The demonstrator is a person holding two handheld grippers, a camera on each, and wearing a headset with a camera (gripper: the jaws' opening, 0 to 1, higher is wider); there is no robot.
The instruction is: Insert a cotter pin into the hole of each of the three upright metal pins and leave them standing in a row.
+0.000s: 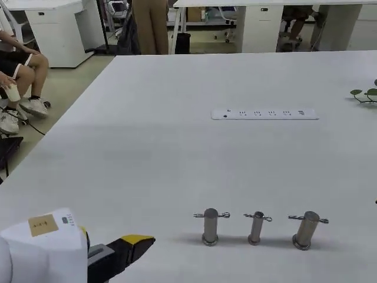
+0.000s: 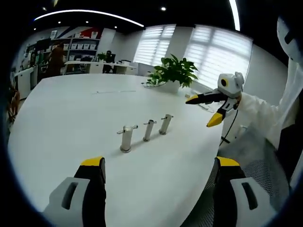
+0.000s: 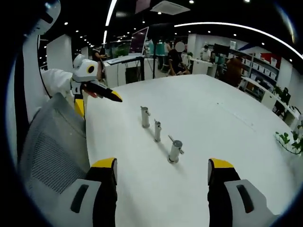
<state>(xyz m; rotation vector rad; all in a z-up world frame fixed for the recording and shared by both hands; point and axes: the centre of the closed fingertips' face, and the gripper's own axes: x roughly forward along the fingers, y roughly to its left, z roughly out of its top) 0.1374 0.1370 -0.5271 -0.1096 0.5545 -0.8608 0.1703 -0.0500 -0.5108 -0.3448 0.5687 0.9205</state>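
Three upright metal pins stand in a row near the table's front edge: left pin (image 1: 210, 227), thinner middle pin (image 1: 255, 229), right pin (image 1: 304, 231), which leans a little. A cotter pin crosses the top of each. My left gripper (image 1: 126, 249) hovers low to the left of the row, open, holding nothing. In the left gripper view the row (image 2: 147, 130) runs away from my left gripper (image 2: 160, 163), whose jaws are spread wide. The right gripper (image 3: 162, 164) is open too and faces the row (image 3: 157, 131) from the other end. Each gripper sees the other across the row: right gripper (image 2: 212, 105), left gripper (image 3: 97, 92).
A white power strip (image 1: 265, 114) lies mid-table, well behind the pins. A small plant (image 1: 365, 94) sits at the far right edge. A person sits off the table's left side (image 1: 17, 76). A mesh chair (image 3: 52, 151) stands by the near edge.
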